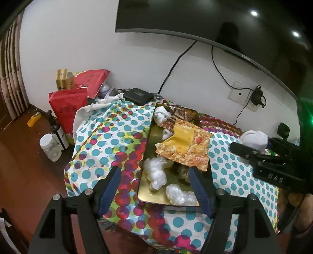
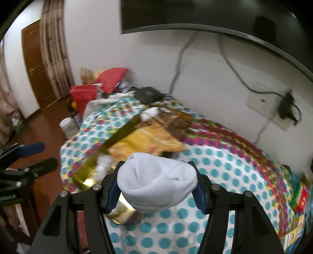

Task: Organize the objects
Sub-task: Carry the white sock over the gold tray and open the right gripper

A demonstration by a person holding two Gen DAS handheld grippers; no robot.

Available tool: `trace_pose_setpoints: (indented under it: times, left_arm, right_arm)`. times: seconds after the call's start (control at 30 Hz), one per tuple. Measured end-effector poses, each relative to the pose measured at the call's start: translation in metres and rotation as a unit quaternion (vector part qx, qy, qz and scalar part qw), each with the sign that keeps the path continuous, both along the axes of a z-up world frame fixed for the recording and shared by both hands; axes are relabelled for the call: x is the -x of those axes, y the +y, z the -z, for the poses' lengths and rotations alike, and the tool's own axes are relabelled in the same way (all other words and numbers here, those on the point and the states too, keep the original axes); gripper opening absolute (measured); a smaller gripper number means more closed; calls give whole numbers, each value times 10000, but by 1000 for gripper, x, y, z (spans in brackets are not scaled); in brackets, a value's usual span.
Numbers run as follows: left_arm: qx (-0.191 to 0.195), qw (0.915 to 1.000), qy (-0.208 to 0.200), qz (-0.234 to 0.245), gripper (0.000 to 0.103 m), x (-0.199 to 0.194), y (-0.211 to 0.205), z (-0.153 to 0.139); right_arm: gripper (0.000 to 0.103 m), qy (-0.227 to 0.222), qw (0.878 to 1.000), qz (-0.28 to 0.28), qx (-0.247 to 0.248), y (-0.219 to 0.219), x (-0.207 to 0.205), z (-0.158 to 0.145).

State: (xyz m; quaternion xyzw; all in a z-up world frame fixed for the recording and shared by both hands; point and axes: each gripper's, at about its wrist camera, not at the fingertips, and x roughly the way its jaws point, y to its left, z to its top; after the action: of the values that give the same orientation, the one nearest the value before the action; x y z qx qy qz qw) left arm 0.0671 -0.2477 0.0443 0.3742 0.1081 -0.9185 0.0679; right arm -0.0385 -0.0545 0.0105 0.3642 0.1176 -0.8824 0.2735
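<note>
Left wrist: jar (image 1: 50, 147), bottle (image 1: 56, 130), red bags (image 1: 68, 109) on floor at left | gold tray (image 1: 145, 148) with snack packet (image 1: 185, 146) on dotted cloth (image 1: 101, 140) | left gripper (image 1: 156, 187) spread, empty, above tray's near end | right gripper (image 2: 156, 185) pinching white sock (image 2: 156, 181), right of tray

A lived-in room of a home. A wall-mounted television (image 1: 195, 17) hangs above a table under a dotted cloth (image 1: 109, 136), with a curtain (image 2: 54, 43), a wooden door (image 2: 37, 64) and red gift bags (image 1: 68, 109) on the floor.
</note>
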Motion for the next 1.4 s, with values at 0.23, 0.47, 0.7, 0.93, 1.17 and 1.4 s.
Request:
trace_pose_setpoints:
  times: [0.23,0.47,0.7,0.93,1.17,1.4]
  left_arm:
    - [-138,9995,-31,-271,73,-12,-25,5]
    - [-237,9980,-138,-563,73,-19,-47,13]
    - [-278,9975,-233,-607,73,-21,-55,22]
    - [-316,9971,-257,-640,73,-20,-61,24]
    - [-360,9962,-303,-730,73,-20,-71,27]
    - [-484,9946,-309,-867,73,-20,-80,31]
  right_arm:
    - [59,-177,9992,-311,-194,-48,-10,20]
    - [59,-443,9969,-406,-503,-83,-11,56]
    - [59,-601,9948,-294,-762,-100,-3,84]
    - [60,-578,9946,-218,-833,-109,3,87]
    - [60,-400,9939,-221,-1004,-124,4,92]
    - [61,-707,9936,-246,-850,-131,-2,101]
